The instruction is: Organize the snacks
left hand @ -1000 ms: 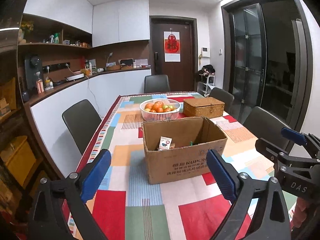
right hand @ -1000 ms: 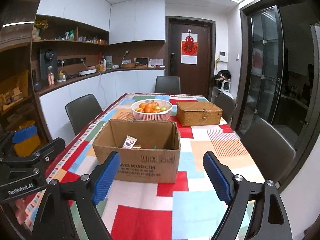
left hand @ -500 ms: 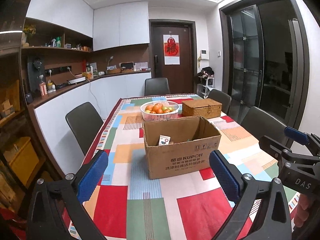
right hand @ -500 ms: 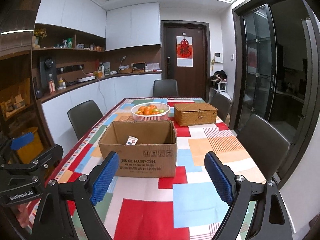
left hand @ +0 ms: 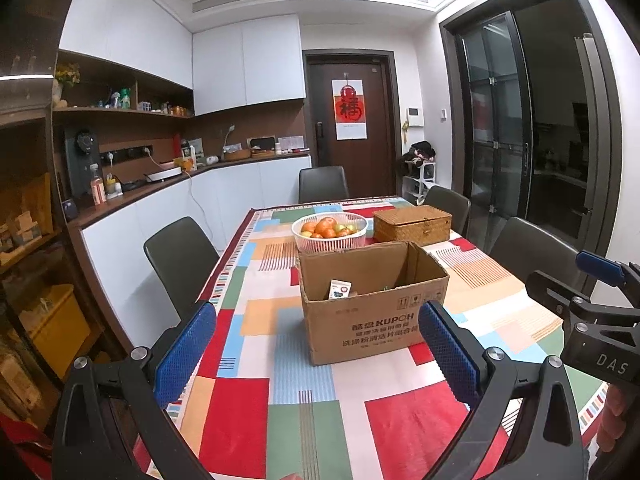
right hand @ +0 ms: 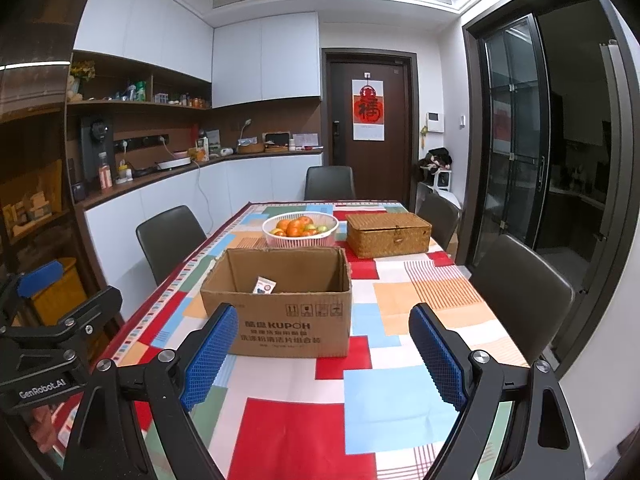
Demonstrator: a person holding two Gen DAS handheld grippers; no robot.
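Note:
An open brown cardboard box [left hand: 376, 320] [right hand: 288, 324] stands in the middle of the table. A small white snack packet [left hand: 340, 289] [right hand: 264, 285] leans inside it; the rest of the inside is hidden. My left gripper [left hand: 316, 348] is open and empty, held back from the box over the near part of the table. My right gripper [right hand: 320, 348] is open and empty, also short of the box. Each gripper shows at the edge of the other's view: the right one in the left wrist view [left hand: 596, 304], the left one in the right wrist view [right hand: 48, 320].
A white basket of oranges [left hand: 329, 229] [right hand: 300, 227] and a closed wicker box [left hand: 412, 223] [right hand: 387, 233] stand behind the cardboard box. The table has a colourful checked cloth [left hand: 304, 412]. Dark chairs [left hand: 180, 256] [right hand: 520, 292] surround it. A counter runs along the left wall.
Both grippers have pulled back and risen away from the box, which now looks smaller and farther. Both stay open.

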